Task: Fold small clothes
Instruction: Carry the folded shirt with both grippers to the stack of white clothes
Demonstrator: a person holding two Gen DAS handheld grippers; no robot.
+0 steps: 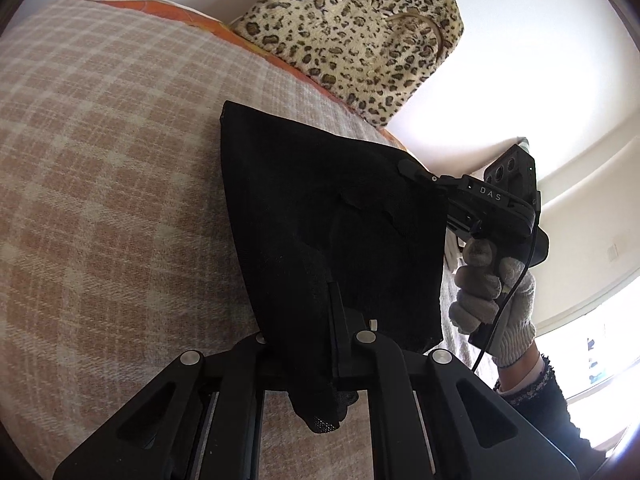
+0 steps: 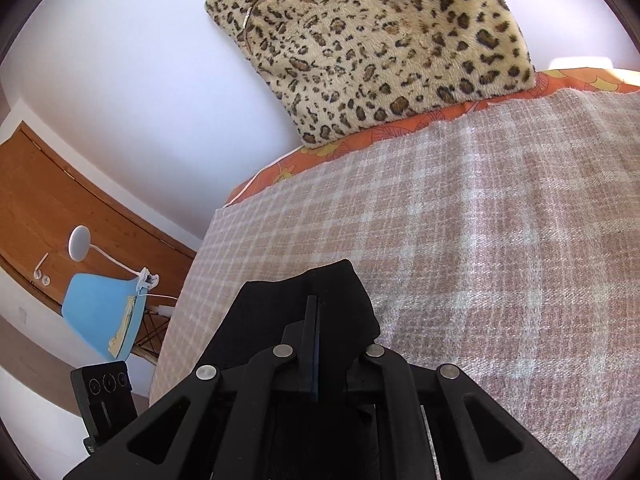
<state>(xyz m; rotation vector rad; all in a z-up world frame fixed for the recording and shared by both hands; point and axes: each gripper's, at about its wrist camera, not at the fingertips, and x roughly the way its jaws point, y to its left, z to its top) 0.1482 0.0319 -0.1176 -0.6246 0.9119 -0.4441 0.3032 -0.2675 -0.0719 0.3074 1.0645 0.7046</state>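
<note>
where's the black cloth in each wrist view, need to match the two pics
Left wrist view: the black cloth fills the centre, stretched between the left gripper at bottom centre and the right gripper at right.
Right wrist view: black cloth at bottom centre, bunched around the shut right gripper.
Shared landmark: the leopard-print bag at the top, behind the plaid blanket.

I see one small black garment (image 1: 320, 216), dark knit fabric, lifted off the plaid bed cover, stretched and hanging between two pinched corners, lower edge drooping, creased across its middle
</note>
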